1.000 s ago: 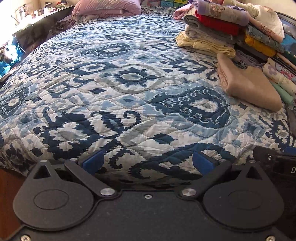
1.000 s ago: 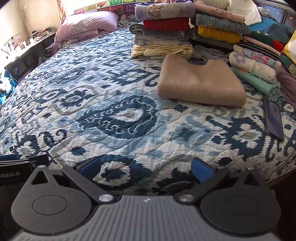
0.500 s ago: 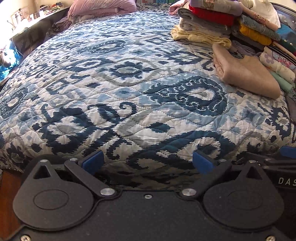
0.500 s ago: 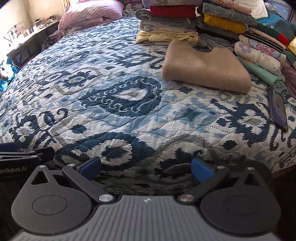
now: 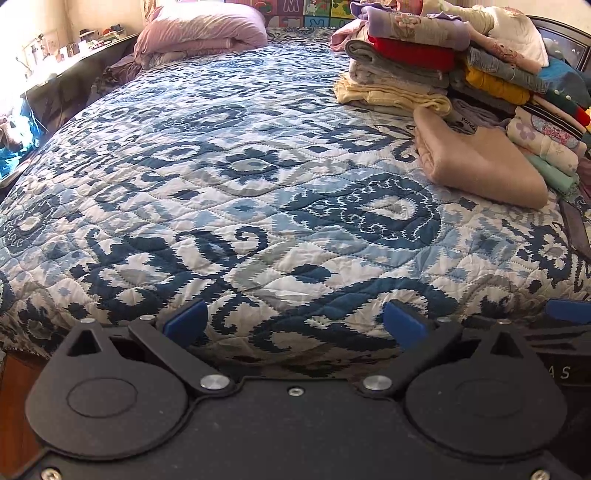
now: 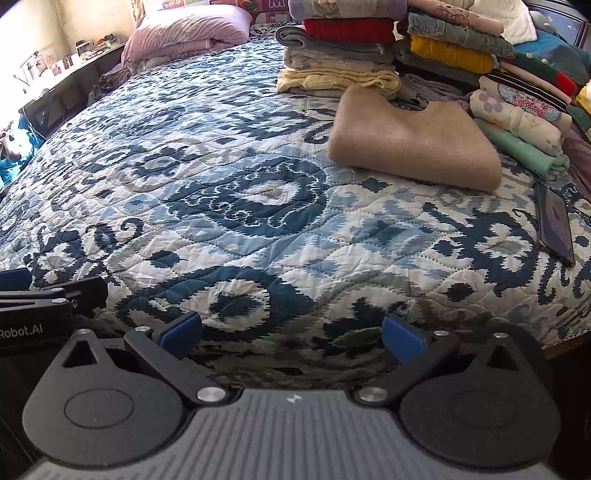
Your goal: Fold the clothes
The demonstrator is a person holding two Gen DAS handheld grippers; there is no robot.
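Observation:
A folded tan garment [image 5: 480, 166] lies on the blue patterned quilt [image 5: 240, 177] at the right; it also shows in the right wrist view [image 6: 417, 144]. Behind it stand stacks of folded clothes [image 5: 406, 62], also in the right wrist view [image 6: 343, 44]. My left gripper [image 5: 293, 325] is open and empty over the near edge of the bed. My right gripper [image 6: 291, 334] is open and empty over the same edge, to the right of the left one. Neither touches any garment.
A dark phone [image 6: 554, 225] lies on the quilt at the right, near the tan garment. A purple pillow [image 6: 188, 33] sits at the head of the bed. A dark shelf with clutter [image 5: 62, 62] runs along the left side.
Both grippers have tilted up and pulled slightly back, so more of the headboard and stacks shows. Both stay open and empty. The clothes have not moved.

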